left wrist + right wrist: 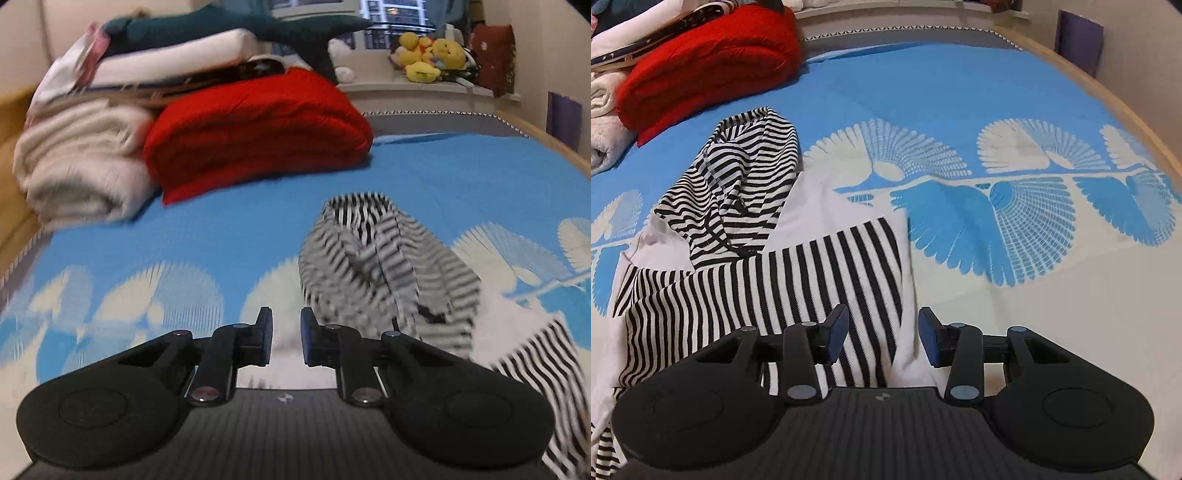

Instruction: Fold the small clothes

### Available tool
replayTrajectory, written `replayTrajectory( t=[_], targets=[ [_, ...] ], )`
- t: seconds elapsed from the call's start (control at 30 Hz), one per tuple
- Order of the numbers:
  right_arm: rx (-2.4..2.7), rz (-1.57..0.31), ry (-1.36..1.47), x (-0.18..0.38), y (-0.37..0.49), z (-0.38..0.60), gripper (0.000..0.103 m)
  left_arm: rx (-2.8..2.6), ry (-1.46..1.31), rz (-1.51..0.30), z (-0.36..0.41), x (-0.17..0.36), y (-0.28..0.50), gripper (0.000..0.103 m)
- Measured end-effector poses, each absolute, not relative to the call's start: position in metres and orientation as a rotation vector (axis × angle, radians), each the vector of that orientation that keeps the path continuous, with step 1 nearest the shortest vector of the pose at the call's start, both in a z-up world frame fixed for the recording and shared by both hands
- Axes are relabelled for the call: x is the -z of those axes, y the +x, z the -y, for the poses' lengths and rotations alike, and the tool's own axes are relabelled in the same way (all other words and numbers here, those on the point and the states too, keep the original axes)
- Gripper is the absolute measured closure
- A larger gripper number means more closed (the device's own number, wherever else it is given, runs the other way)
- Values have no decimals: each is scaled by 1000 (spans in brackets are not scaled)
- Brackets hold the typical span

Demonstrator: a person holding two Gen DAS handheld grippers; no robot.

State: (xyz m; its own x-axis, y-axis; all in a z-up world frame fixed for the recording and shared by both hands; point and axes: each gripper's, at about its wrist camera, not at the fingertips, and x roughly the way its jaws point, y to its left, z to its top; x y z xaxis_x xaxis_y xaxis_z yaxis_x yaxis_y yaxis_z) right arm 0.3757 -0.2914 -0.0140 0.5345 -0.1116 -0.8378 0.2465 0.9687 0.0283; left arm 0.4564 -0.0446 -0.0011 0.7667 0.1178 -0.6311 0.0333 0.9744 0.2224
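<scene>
A black-and-white striped garment (pixel 388 266) lies crumpled on the blue and white bedspread (pixel 221 236). One part bunches up into a hump and another part lies flat with white fabric showing. My left gripper (pixel 287 332) hovers above the bedspread just left of the garment. Its jaws stand a narrow gap apart with nothing between them. In the right wrist view the flat striped part (pixel 798 280) runs under my right gripper (pixel 882 332). That gripper is open above the garment's right edge, and its pads do not touch the cloth.
A folded red blanket (pixel 258 133) and a rolled cream blanket (pixel 81 166) sit at the far left of the bed, with pillows stacked behind them. Yellow plush toys (pixel 428 55) line the window ledge. The wooden bed edge (pixel 1108 96) runs along the right.
</scene>
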Motion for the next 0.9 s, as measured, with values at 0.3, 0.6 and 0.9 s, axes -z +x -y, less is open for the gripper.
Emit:
replayTrajectory(
  t=[0.3, 0.6, 0.9],
  targets=[
    [200, -1026, -29, 29, 386, 286, 60, -36, 318, -679, 78, 56, 628, 85],
    [153, -1074, -141, 43, 395, 275, 60, -42, 157, -776, 82, 115, 763, 67],
    [153, -1121, -157, 55, 400, 278, 60, -25, 317, -762, 97, 122, 761, 98]
  ],
)
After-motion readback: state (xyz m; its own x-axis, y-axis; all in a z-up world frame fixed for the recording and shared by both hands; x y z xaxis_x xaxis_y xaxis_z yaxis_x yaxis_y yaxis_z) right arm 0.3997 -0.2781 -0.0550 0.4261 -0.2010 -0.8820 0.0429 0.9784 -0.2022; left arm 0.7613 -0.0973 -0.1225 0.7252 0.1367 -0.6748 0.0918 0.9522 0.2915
